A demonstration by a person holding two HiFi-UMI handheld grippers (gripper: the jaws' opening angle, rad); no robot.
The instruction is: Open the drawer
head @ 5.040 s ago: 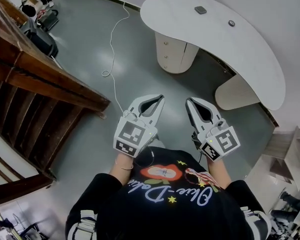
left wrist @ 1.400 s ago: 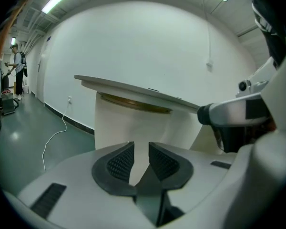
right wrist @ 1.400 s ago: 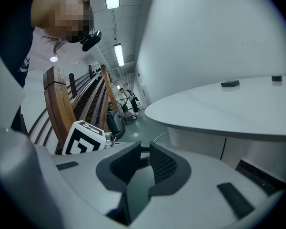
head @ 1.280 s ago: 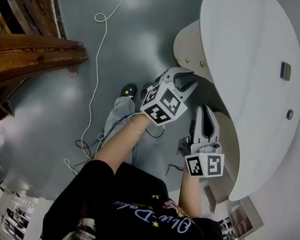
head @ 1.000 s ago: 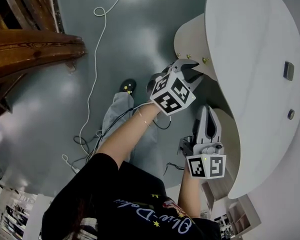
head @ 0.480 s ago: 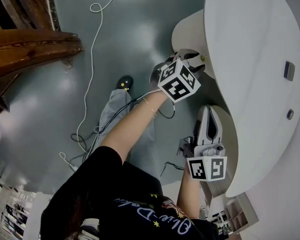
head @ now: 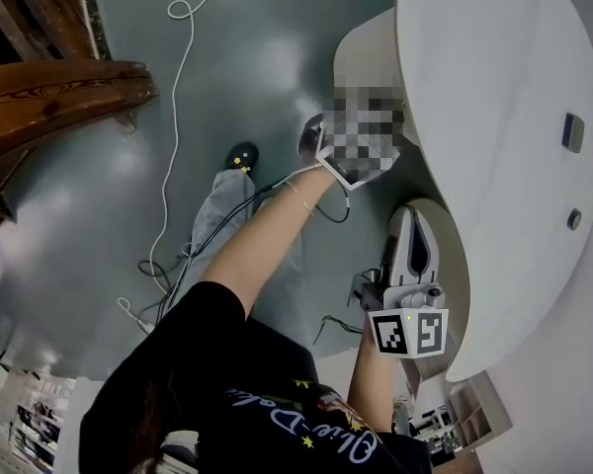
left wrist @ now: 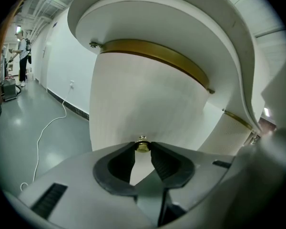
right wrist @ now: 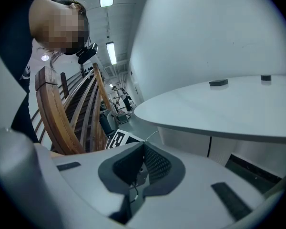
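left claw point(left wrist: 143, 148): closing on the brass knob point(left wrist: 142, 145), tips at either side, so we can pull.
drawer point(left wrist: 148, 104): shut, under the counter point(left wrist: 157, 18).
right claw point(right wrist: 142, 151): clenched, empty, idle beside the counter.

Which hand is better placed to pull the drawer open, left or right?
Left: the left tongs are closing around the brass knob. The right tongs are shut, pointing elsewhere.

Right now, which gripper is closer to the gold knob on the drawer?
Left. The left gripper is closing its jaws on the brass knob between them; the right gripper, shut, hangs back beside the desk.
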